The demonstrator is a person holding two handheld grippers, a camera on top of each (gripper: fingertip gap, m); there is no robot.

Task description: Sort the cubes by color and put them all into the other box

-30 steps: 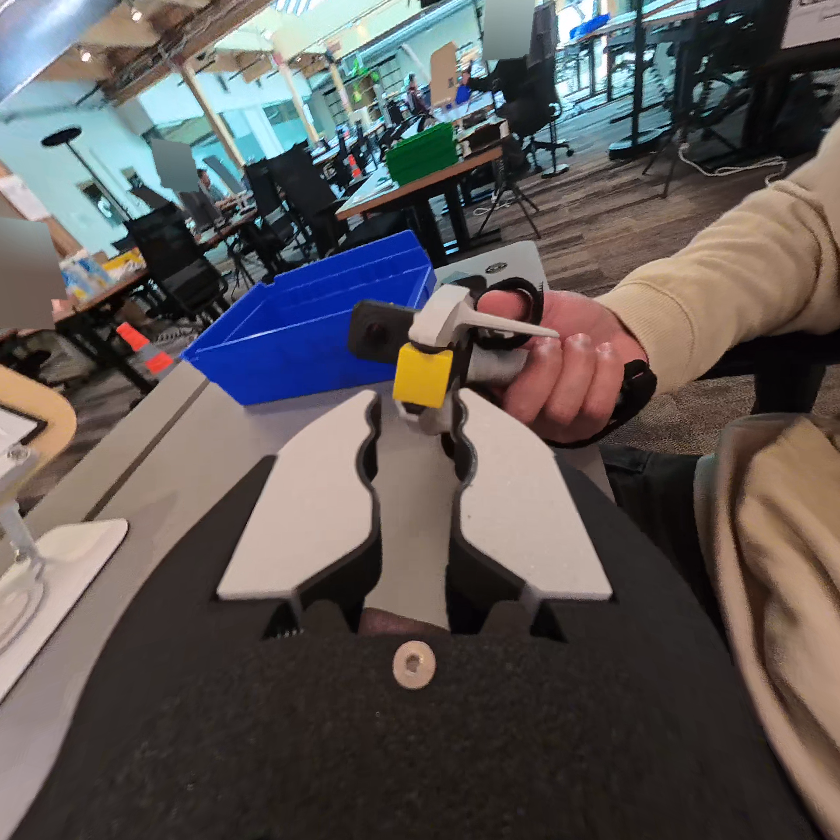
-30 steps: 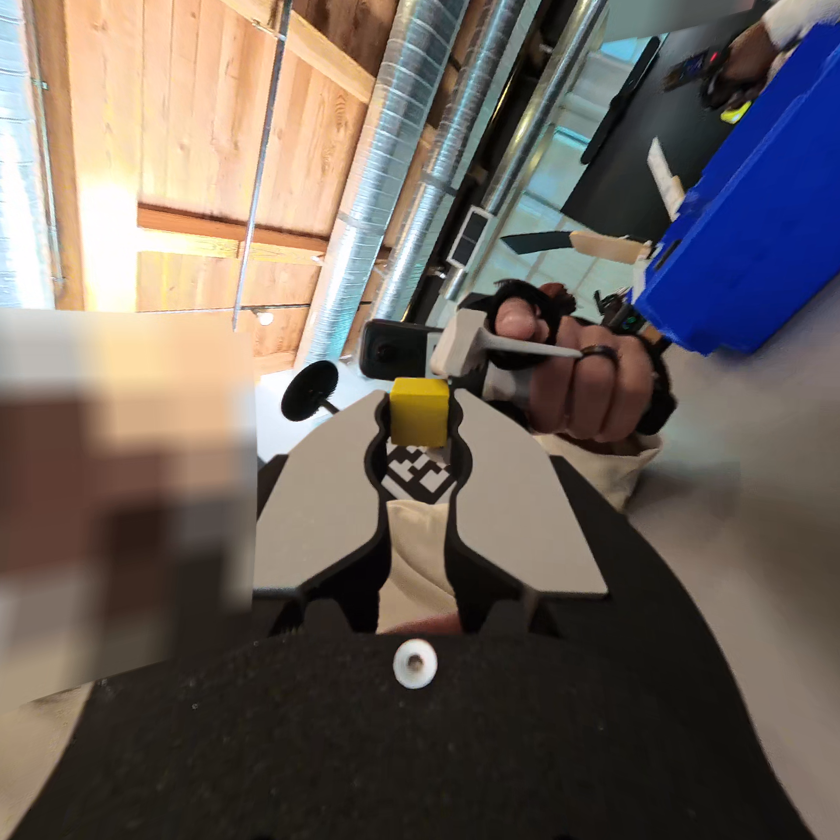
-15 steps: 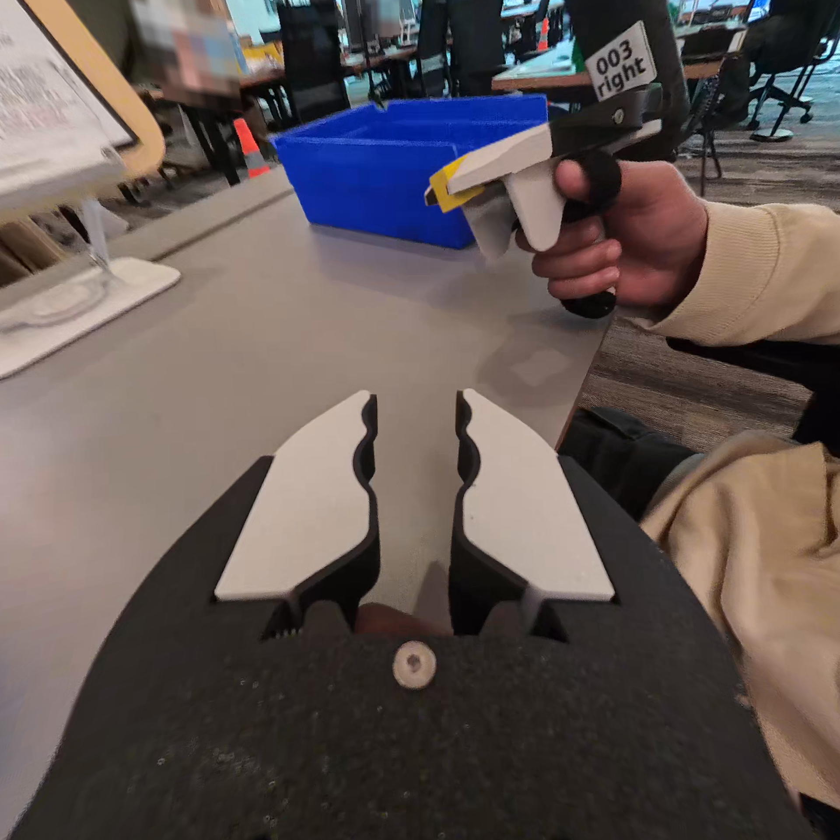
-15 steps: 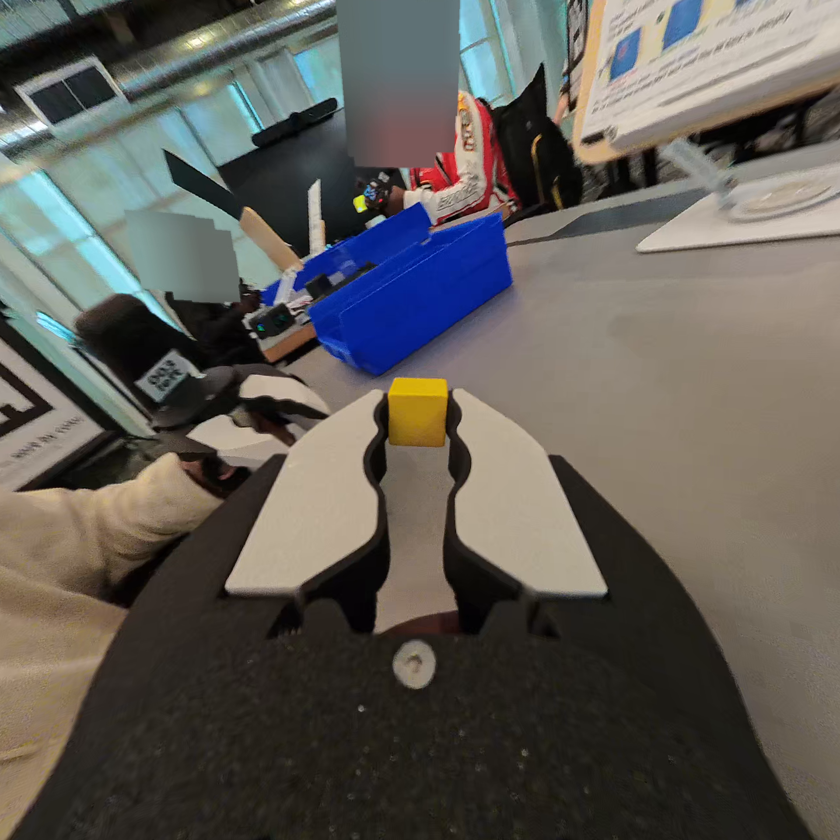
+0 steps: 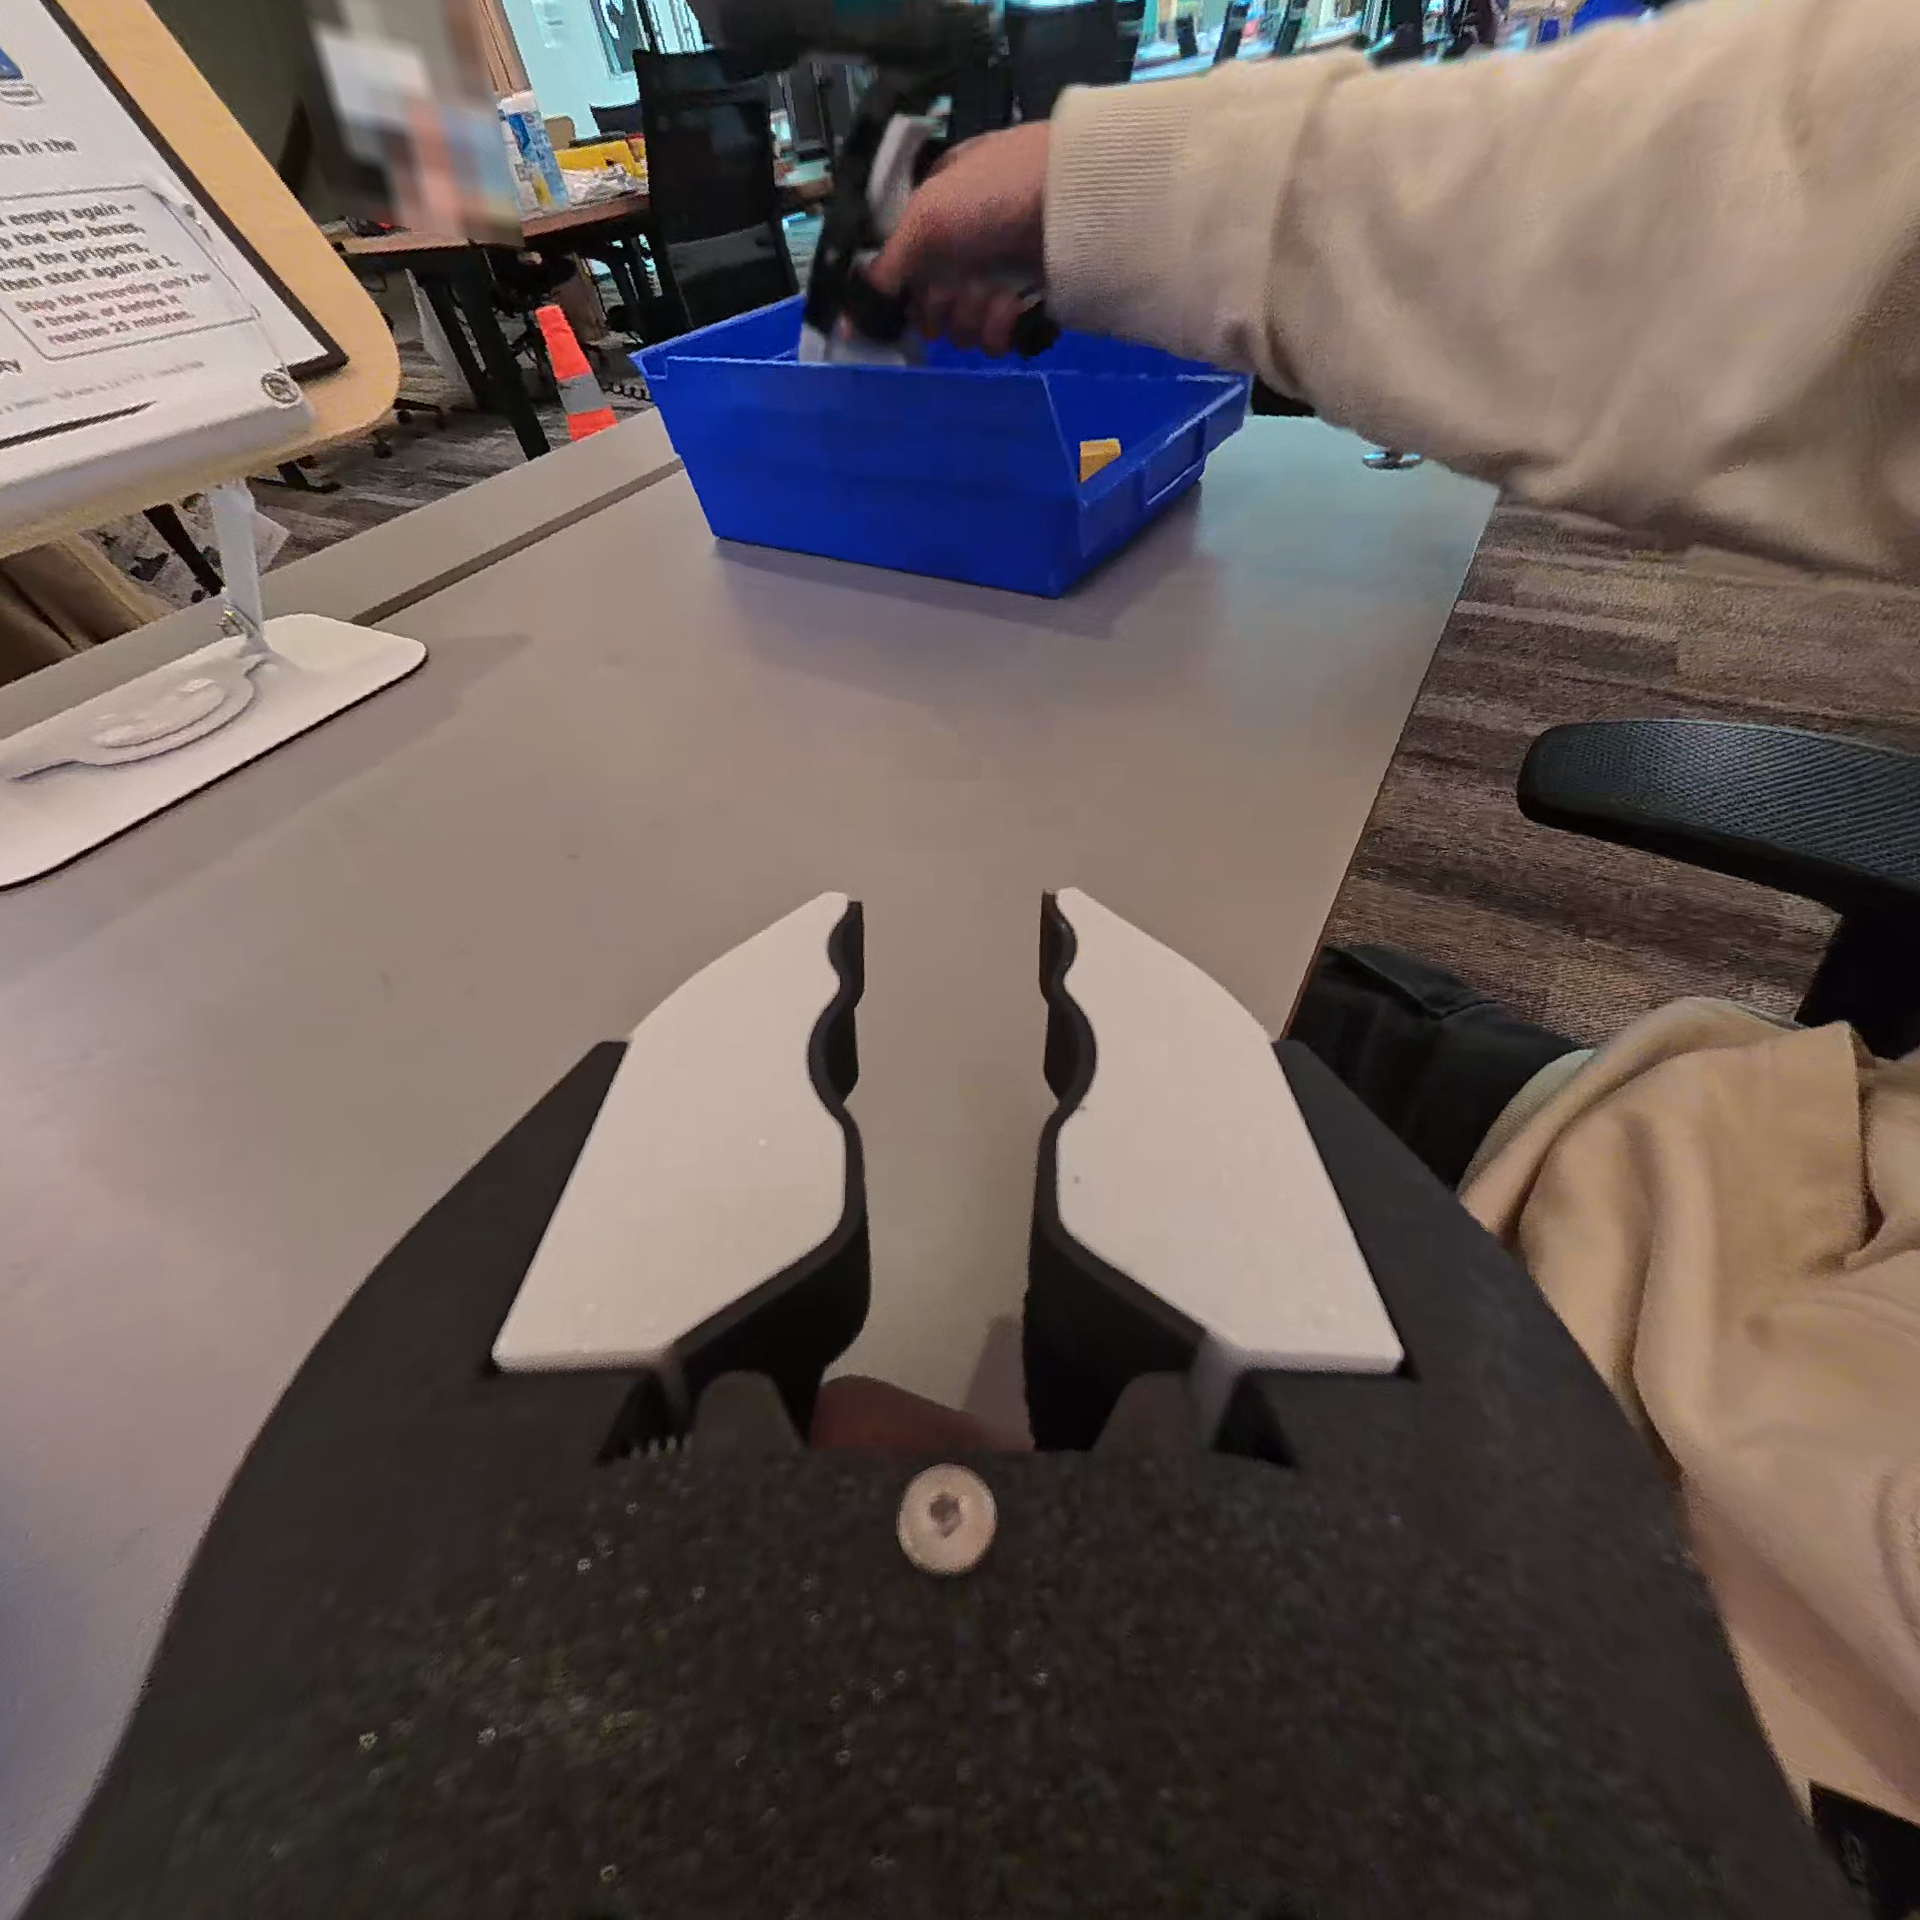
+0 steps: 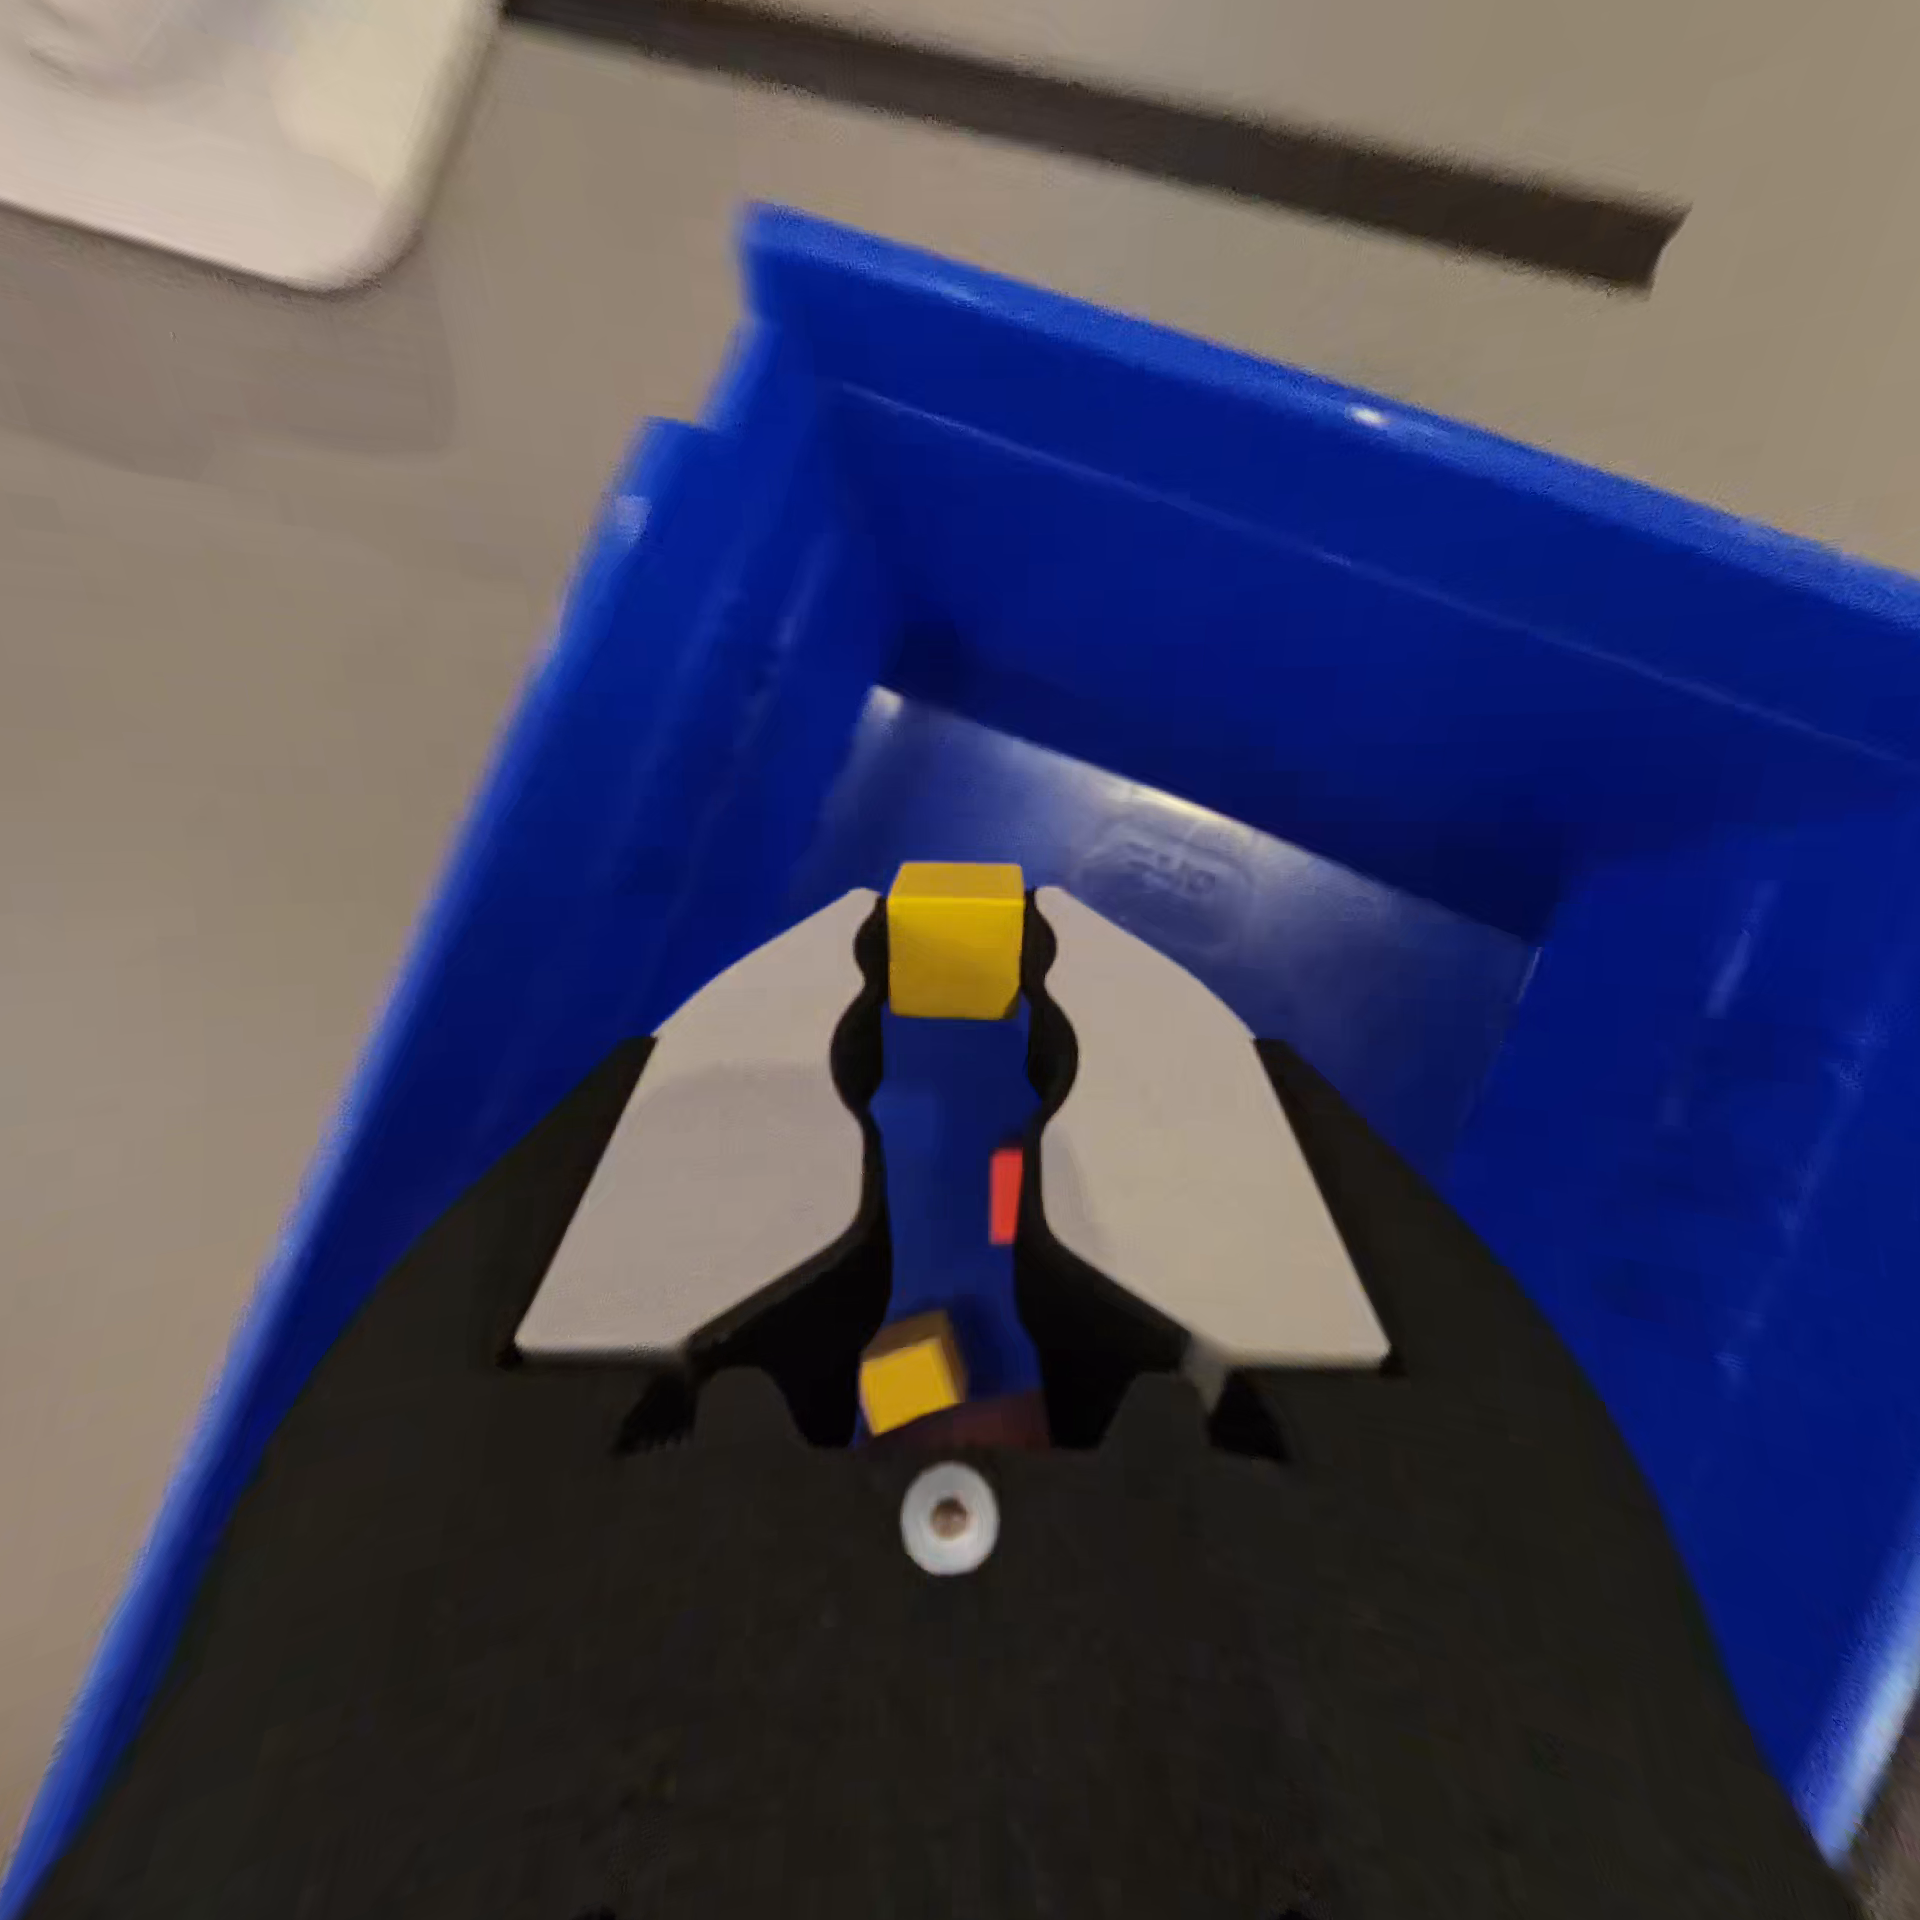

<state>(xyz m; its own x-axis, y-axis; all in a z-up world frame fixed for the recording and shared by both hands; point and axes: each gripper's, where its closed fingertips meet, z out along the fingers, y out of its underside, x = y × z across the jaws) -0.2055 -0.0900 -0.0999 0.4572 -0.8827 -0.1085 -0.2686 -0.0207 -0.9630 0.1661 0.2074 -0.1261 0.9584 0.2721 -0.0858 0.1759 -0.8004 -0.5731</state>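
Observation:
My right gripper (image 6: 956, 920) is shut on a yellow cube (image 6: 954, 940) and points down into the blue box (image 6: 1247, 582). Below it, on the box floor, lie another yellow cube (image 6: 906, 1374) and a sliver of a red cube (image 6: 1004, 1195), both partly hidden by my fingers. In the left wrist view the blue box (image 5: 894, 468) stands at the table's far end with a yellow cube (image 5: 1098, 455) showing through its front opening; the hand with the right gripper (image 5: 862, 322) reaches into it. My left gripper (image 5: 948, 914) is open and empty, low over the grey table.
A white stand base (image 5: 208, 707) holding a paper sign (image 5: 114, 281) sits at the left of the table; the base also shows in the right wrist view (image 6: 218, 125). The table's right edge (image 5: 1382, 769) drops to carpet. A black chair armrest (image 5: 1725, 790) is at the right. About 50 cm separates my left fingertips from my right.
My right gripper has carried the yellow cube from above the table to over and into the blue box, now pointing downward. My left gripper has stayed open, low over the table.

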